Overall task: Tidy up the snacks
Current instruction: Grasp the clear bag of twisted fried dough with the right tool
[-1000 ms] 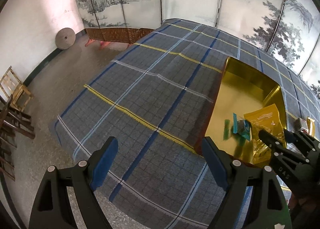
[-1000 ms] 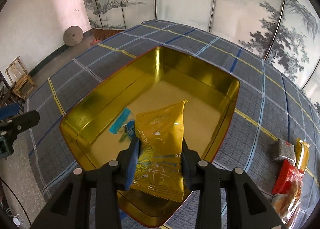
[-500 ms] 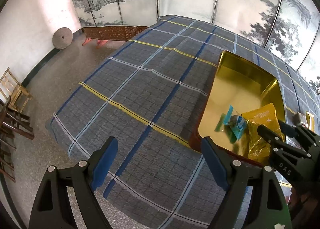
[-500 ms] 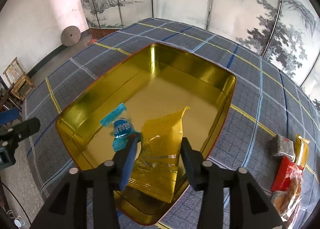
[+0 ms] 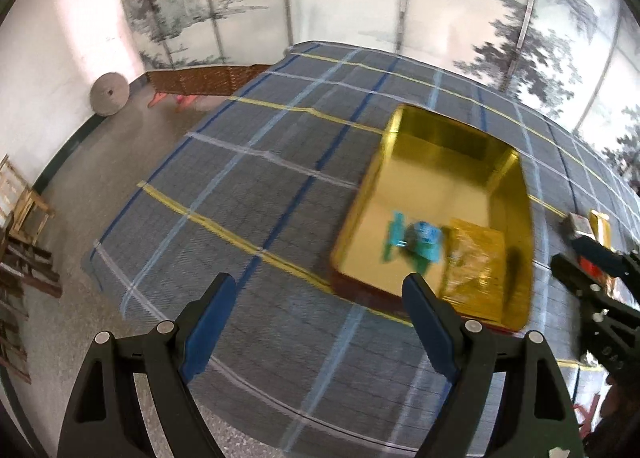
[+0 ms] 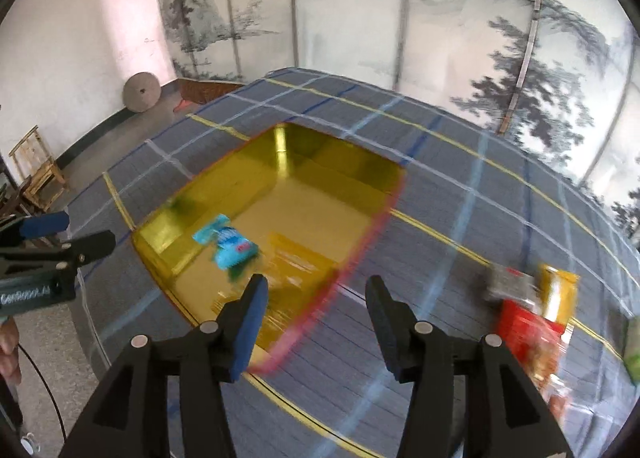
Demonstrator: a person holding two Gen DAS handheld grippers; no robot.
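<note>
Left wrist view first: the left gripper (image 5: 318, 304) has its blue-padded jaws spread wide with nothing between them, hanging over the blue-grey plaid tablecloth (image 5: 248, 193) just off the near-left corner of the shiny gold rectangular tin tray (image 5: 424, 145). Inside the tray, near its front end, a crinkly yellow snack packet (image 5: 476, 262) lies flat on the floor of the tin, with a small light-blue wrapped candy (image 5: 424, 242) just beside it on the left. The right gripper (image 5: 588, 270) pokes in from the right edge, outside the tray's right wall, in front of a few more snacks that are too smeared to make out from here. Right wrist view: the right gripper (image 6: 316, 298) is also open wide and empty, sitting above the tray's red-edged near rim (image 6: 360, 242), with the yellow packet (image 6: 296, 258) and blue candy (image 6: 230, 248) down in the tin to its left. Off to the right on the cloth sit a red snack bag (image 6: 528, 334), a small grey packet (image 6: 508, 282) and a narrow gold packet (image 6: 558, 290), bunched together, though motion blur makes it hard to say if they touch. The left gripper (image 6: 68, 234) shows at the left edge.
</note>
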